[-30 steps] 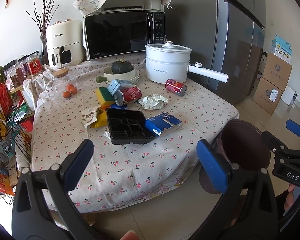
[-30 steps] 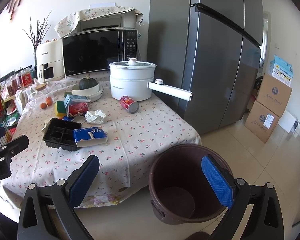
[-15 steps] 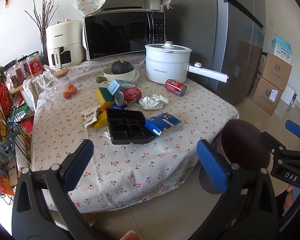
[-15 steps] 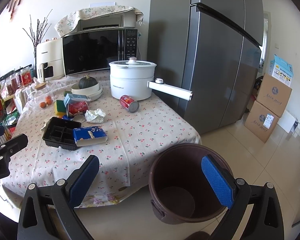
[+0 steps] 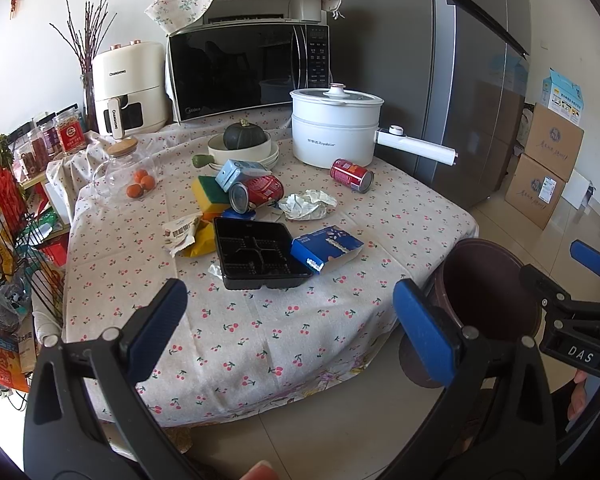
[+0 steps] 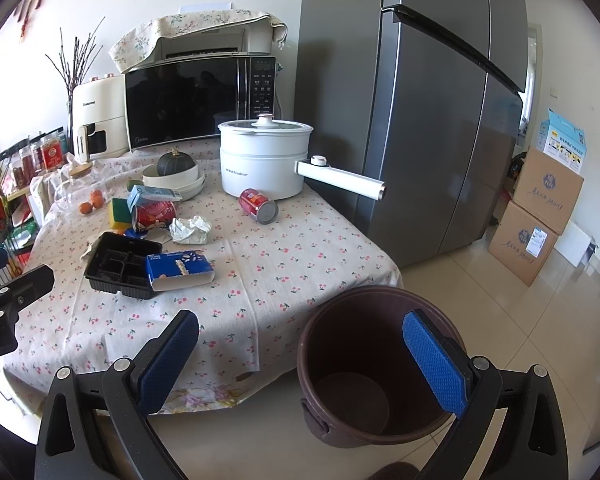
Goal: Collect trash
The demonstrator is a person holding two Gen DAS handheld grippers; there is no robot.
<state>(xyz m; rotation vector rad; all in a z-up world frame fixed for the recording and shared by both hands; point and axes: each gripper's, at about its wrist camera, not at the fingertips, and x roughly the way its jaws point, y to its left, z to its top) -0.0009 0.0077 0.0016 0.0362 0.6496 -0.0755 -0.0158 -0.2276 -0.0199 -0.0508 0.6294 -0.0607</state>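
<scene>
- Grey refrigerator point(image 6: 428, 120) stands beside the cloth-covered table point(image 6: 300, 248).
- Glossy beige floor tiles point(image 6: 540, 320) reflect daylight.
- Cardboard boxes point(image 6: 540, 216) stacked against the white wall point(image 5: 40, 20).

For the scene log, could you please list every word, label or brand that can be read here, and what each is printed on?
"CHANGHONG": on the white air fryer, body and handle.
"Midea": lower left corner of the microwave.
"Royalstar", after small unreadable characters: on the white electric pot.
"DAS": on the right gripper body.
Too small or blurred: microwave keypad, red cans, blue carton, snack wrapper barcode, spice jars, cardboard boxes.
</scene>
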